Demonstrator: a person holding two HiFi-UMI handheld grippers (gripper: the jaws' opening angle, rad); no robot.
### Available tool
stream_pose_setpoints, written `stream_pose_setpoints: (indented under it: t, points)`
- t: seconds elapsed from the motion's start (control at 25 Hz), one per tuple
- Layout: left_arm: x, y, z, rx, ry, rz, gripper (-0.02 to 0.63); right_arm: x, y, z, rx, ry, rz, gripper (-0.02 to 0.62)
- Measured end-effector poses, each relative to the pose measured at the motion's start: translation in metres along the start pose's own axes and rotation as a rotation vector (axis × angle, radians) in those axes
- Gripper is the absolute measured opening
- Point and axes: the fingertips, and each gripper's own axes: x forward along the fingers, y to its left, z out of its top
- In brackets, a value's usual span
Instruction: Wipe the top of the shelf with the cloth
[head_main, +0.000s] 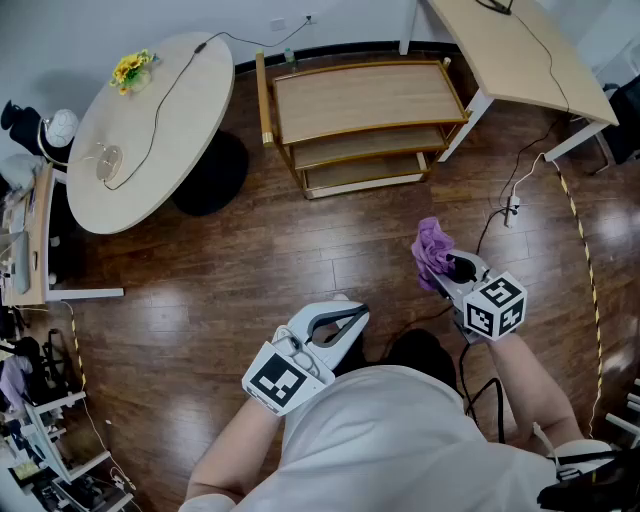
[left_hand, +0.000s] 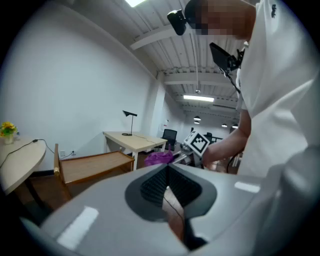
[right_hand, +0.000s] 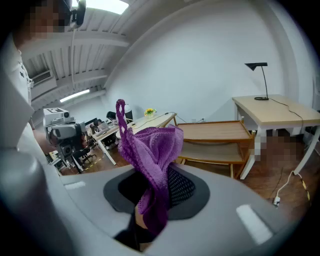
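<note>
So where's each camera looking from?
Head view: on the person's head, looking steeply down at floor and shelf; shows shirt, forearms, left hand-held gripper and right hand-held gripper.
Left gripper view: on the left hand-held gripper, looking along its shut, empty jaws towards the shelf; shirt shows.
Right gripper view: on the right hand-held gripper, looking along jaws shut on the purple cloth towards the shelf; shirt shows.
Shared: all three show shelf and cloth.

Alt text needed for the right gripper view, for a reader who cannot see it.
The right hand-held gripper is shut on a purple cloth that bunches up above its jaws. Beyond stands a wooden shelf, with a desk and lamp to its right.
</note>
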Motion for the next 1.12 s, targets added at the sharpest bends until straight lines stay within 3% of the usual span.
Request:
stream_pose_setpoints:
  t: [0.2,0.52,0.88,1.0,1.12]
  points:
    - [-0.017,0.055,-0.008,0.038,0.011,0.025,0.018,0.096,-0.002,0.025,-0.041,0.043,0.034,0.098]
    - [-0.027,0.102,-0.028,-0.014,0.009,0.078,0.018,0.239,-0.017,0.017,-0.011,0.181,0.141,0.098]
    - [0.0,0.168,-0.06,-0.149,0.029,0.199,0.018,0.415,-0.064,-0.019,0.003,0.3,0.214,0.098]
    - [0.025,0.19,-0.068,-0.221,0.032,0.204,0.018,0.471,-0.092,-0.023,0.052,0.32,0.212,0.098]
    - [0.048,0.208,-0.07,-0.239,0.039,0.207,0.018,0.515,-0.105,-0.024,0.136,0.318,0.244,0.098]
